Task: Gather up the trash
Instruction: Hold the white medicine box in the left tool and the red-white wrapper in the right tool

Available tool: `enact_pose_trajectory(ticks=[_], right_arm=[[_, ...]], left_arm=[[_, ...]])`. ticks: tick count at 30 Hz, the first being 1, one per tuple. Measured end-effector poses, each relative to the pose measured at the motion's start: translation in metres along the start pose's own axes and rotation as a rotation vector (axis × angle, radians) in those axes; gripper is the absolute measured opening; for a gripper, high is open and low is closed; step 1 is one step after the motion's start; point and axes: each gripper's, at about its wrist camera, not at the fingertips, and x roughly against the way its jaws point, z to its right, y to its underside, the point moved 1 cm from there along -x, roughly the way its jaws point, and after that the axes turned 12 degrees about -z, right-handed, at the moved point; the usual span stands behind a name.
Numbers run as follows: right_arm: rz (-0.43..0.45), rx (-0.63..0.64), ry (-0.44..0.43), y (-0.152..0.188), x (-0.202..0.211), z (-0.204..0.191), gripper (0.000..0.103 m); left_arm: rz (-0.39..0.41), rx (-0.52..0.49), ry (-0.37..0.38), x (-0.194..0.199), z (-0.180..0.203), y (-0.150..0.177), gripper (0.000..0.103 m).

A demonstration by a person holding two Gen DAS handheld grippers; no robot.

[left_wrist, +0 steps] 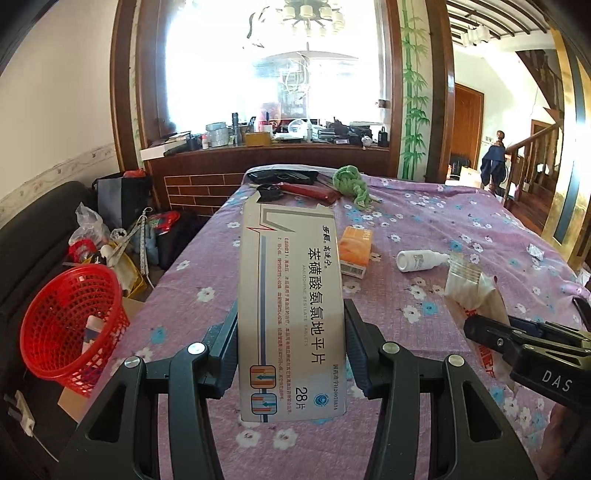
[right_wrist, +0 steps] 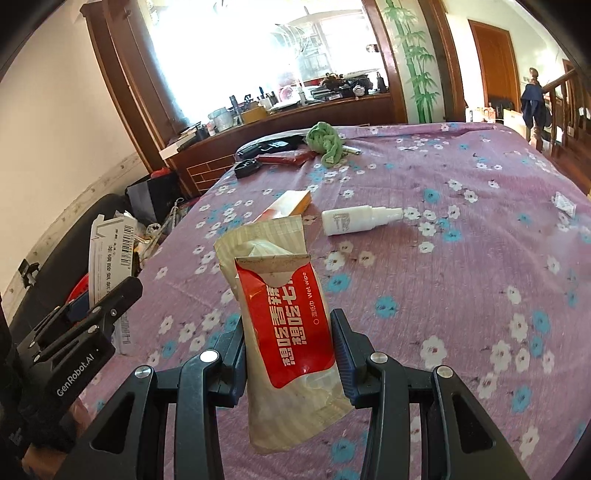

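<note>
Two hand-held grippers each grasp trash above a floral tabletop (left_wrist: 424, 236): the left hand-held gripper (left_wrist: 291, 325) pinches a white medicine box (left_wrist: 291, 306), extending toward 12 o'clock; the right hand-held gripper (right_wrist: 288, 332) clamps a red wet-wipe packet (right_wrist: 288, 332). A red basket (left_wrist: 70, 325) sits at 9 o'clock.

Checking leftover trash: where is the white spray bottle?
The white spray bottle lies on its side on the floral tablecloth, right of the orange box.

Home: chandelier (left_wrist: 310, 16), wooden staircase (left_wrist: 532, 155), floral tablecloth (left_wrist: 461, 229), cluttered sideboard (left_wrist: 266, 147).
</note>
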Motion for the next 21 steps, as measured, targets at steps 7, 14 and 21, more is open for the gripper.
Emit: enact_pose_trajectory(ticks=[7, 14, 21], right_arm=[[0.008, 0.025, -0.019, 0.003, 0.009, -0.018, 0.044], [-0.014, 0.05, -0.048, 0.002, 0.01, -0.038, 0.044], [-0.058, 0.084, -0.091, -0.002, 0.0, -0.06, 0.044]], left_arm=[[0.022, 0.036, 0.0, 0.015, -0.02, 0.0, 0.049], [0.02, 0.077, 0.008, 0.026, -0.046, 0.001, 0.049], [0.015, 0.129, -0.029, 0.034, -0.087, 0.005, 0.049]])
